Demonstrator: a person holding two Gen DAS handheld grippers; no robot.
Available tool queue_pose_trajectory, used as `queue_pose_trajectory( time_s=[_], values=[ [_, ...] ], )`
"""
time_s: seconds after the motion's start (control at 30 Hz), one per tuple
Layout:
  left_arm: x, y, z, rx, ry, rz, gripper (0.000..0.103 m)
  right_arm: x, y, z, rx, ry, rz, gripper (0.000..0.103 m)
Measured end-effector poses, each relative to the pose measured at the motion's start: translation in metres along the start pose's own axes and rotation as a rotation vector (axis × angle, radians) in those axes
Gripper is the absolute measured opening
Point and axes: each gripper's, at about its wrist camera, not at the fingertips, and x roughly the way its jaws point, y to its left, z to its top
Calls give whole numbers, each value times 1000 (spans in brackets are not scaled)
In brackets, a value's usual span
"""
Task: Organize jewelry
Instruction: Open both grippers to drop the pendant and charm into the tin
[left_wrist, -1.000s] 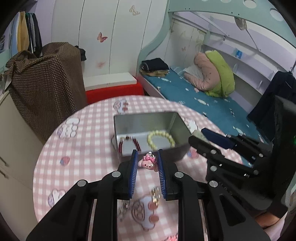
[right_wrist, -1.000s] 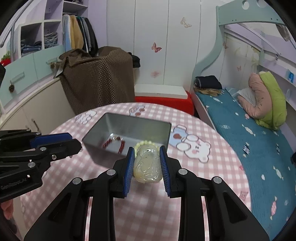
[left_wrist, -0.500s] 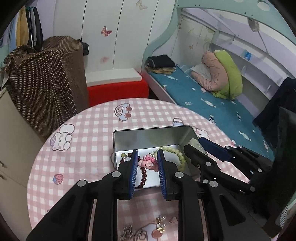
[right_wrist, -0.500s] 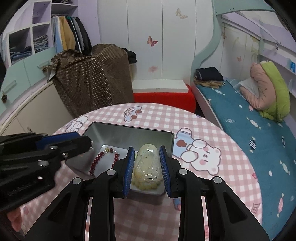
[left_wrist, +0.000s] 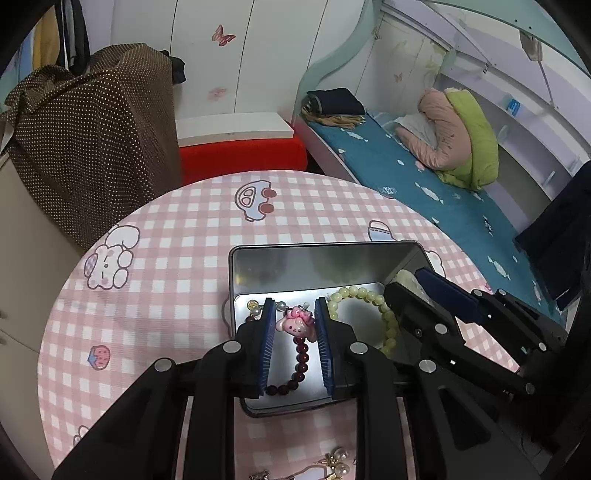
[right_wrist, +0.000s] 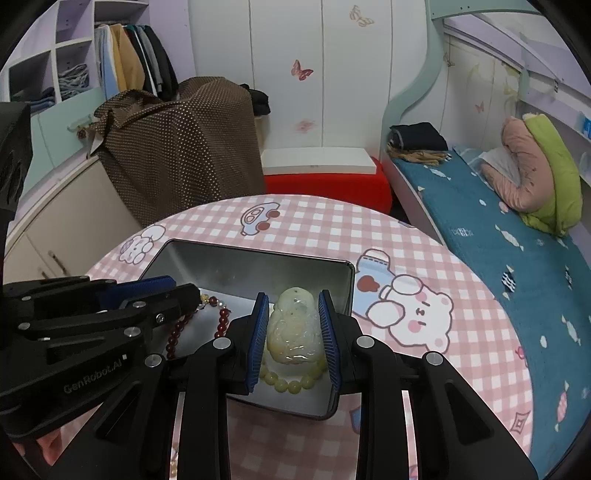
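An open metal tin (left_wrist: 317, 260) (right_wrist: 258, 260) stands on the round pink checked table (left_wrist: 177, 240). A dark red bead bracelet (left_wrist: 301, 356) (right_wrist: 221, 321) and a pale yellow bead bracelet (left_wrist: 369, 295) (right_wrist: 291, 386) lie in it. My left gripper (left_wrist: 295, 326) is shut on a pink cartoon charm (left_wrist: 295, 324), held over the tin's left half. My right gripper (right_wrist: 293, 328) is shut on a pale jade pendant (right_wrist: 293, 328), held over the tin's right half. The right gripper also shows in the left wrist view (left_wrist: 424, 291), and the left gripper in the right wrist view (right_wrist: 162, 291).
Small gold and pearl pieces (left_wrist: 334, 463) lie on the table near its front edge. Beyond the table are a brown dotted cover (right_wrist: 177, 147), a red bench (right_wrist: 325, 184) and a bed with a blue sheet (right_wrist: 498, 236).
Both grippers moved forward over the tin, each still holding its piece. The charm and the pendant now hang above the tin's inside instead of in front of it.
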Motion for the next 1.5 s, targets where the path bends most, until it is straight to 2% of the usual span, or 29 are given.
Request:
queue_pose_trajectory(
  time_s=[0.27,0.77,0.83,0.9,1.0,1.07,1.2,1.4,1.5],
  values=[
    [-2,-1,-1,-9,13,-6,21,1,-1,1,-4,5,-2,28],
    [-13,-6,-6,-23,11,-18,33,-7,-9,0,28,4,16,30],
    [-16,-5,-6,-26,1,12,43,-9,-10,0,36,2,18,30],
    [-19,-3,-7,-33,-1,-3,46,-13,-11,-1,46,-2,25,30],
    [-24,-1,-8,-42,-1,-12,47,-18,-13,-1,44,-10,17,37],
    [-28,-2,-8,-39,-8,-5,47,-23,-12,-1,43,-18,-14,47],
    [-38,-5,-10,-35,-23,1,54,-33,-18,-2,64,-31,-9,54],
    [-52,-7,-15,-21,-39,4,55,-50,-21,-7,69,-48,-39,70],
    [-58,-8,-20,-16,-48,9,62,-57,-21,-10,72,-52,-58,76]
  ],
)
